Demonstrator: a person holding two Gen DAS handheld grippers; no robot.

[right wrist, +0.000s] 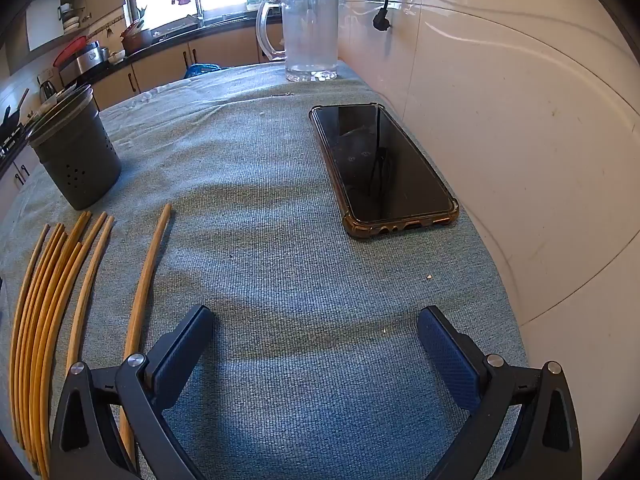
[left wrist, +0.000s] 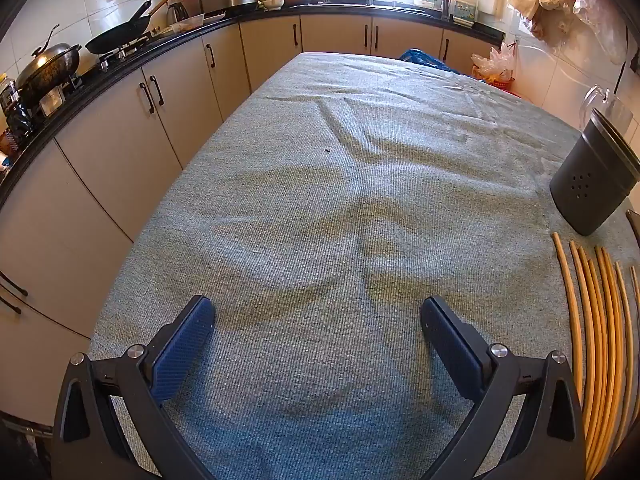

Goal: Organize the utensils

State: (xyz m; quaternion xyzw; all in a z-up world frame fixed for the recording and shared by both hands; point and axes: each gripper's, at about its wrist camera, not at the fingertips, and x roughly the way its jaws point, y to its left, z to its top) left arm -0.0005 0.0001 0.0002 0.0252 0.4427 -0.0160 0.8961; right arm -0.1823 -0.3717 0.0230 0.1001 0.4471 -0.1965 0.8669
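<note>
Several wooden chopsticks [right wrist: 52, 280] lie side by side on the grey-green tablecloth, left in the right wrist view; they show at the right edge of the left wrist view [left wrist: 600, 332]. One chopstick [right wrist: 146, 276] lies apart, nearest the right gripper's left finger. A dark grey perforated utensil holder [right wrist: 76, 152] stands upright beyond them, also in the left wrist view [left wrist: 592, 176]. My left gripper [left wrist: 318, 312] is open and empty over bare cloth, left of the chopsticks. My right gripper [right wrist: 316, 320] is open and empty, right of the chopsticks.
A black phone in a clear case [right wrist: 380, 168] lies near the white tiled wall [right wrist: 520, 140]. A clear plastic jug [right wrist: 308, 36] stands at the table's far end. Kitchen cabinets [left wrist: 120, 152] and a counter with pans run along the left.
</note>
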